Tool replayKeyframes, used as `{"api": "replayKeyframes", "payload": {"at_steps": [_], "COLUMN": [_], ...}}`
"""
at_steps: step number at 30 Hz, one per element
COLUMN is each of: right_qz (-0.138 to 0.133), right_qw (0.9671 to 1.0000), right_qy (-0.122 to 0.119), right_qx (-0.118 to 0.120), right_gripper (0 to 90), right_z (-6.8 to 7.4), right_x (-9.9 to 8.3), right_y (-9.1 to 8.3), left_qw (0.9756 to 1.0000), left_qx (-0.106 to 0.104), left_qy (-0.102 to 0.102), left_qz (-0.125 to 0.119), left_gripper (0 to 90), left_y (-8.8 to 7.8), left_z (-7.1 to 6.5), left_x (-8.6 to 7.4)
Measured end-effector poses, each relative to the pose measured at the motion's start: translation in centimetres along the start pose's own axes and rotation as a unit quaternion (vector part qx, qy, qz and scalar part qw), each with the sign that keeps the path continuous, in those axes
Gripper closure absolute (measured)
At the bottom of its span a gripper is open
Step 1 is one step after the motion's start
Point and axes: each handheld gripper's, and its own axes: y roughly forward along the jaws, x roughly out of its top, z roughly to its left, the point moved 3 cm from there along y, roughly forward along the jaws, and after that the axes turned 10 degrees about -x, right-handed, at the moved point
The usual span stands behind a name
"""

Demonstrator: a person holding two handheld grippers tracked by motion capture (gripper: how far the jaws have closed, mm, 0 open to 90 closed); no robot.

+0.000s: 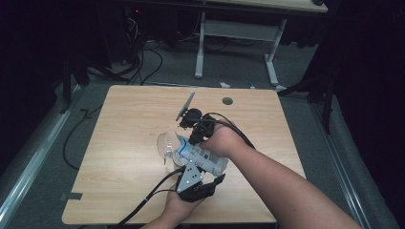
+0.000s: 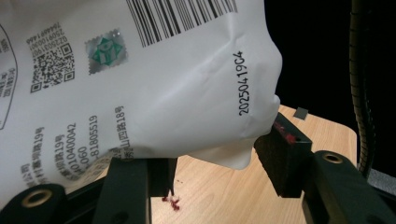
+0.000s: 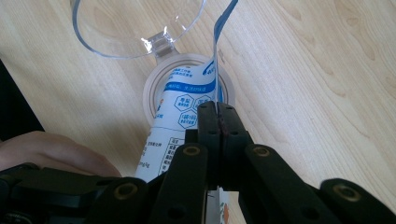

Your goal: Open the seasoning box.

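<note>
Pouch: my white and blue pouch lies across the table centre, long axis running from the lidded container toward my right forearm, torn mouth over that container.
Writing: I read 20250419C4 beside a barcode, a QR code and a green seal; other print is too small.
Left gripper: half spread, jaws pressing the pouch's bottom end.
Right gripper: clamped tight on the pouch's top edge, just above the container.

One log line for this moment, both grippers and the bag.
left gripper: shut on white bag | right gripper: shut on bag top | clear container: beside bag mouth
</note>
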Motion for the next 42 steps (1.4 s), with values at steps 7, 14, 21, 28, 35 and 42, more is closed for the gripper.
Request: {"api": "replayKeyframes", "payload": {"at_steps": [7,14,21,28,35,42], "right_qz": [-0.001,0.001,0.003,0.001,0.0,-0.002], "right_qw": [1.0,1.0,0.9999,0.9998,0.9996,0.9995], "right_qy": [-0.001,0.0,0.003,0.013,0.018,0.021], "right_qx": [0.002,0.005,0.012,0.017,0.021,0.022], "right_gripper": [89.8,89.7,89.7,89.8,89.7,89.7], "right_z": [0.2,0.5,0.6,0.3,0.1,-0.1], "right_x": [-0.3,-0.7,-1.1,-1.6,-2.1,-2.3], "right_y": [0.2,0.2,0.1,-0.1,-0.3,-0.5], "left_qw": [1.0,0.9998,0.9996,0.9994,0.999,0.9988], "left_qx": [0.0,0.0,0.0,-0.002,0.001,0.002], "left_qy": [0.0,0.004,0.002,-0.004,-0.005,-0.011], "left_qz": [0.007,0.018,0.027,0.035,0.044,0.047], "left_gripper": [50.9,50.8,50.4,50.0,50.2,50.3], "left_y": [-0.3,-0.7,-0.6,-0.4,-0.3,-0.2], "left_z": [-0.2,-0.4,-0.5,-0.3,-0.2,0.0], "left_x": [-0.9,-2.0,-2.7,-3.4,-4.0,-4.2]}}
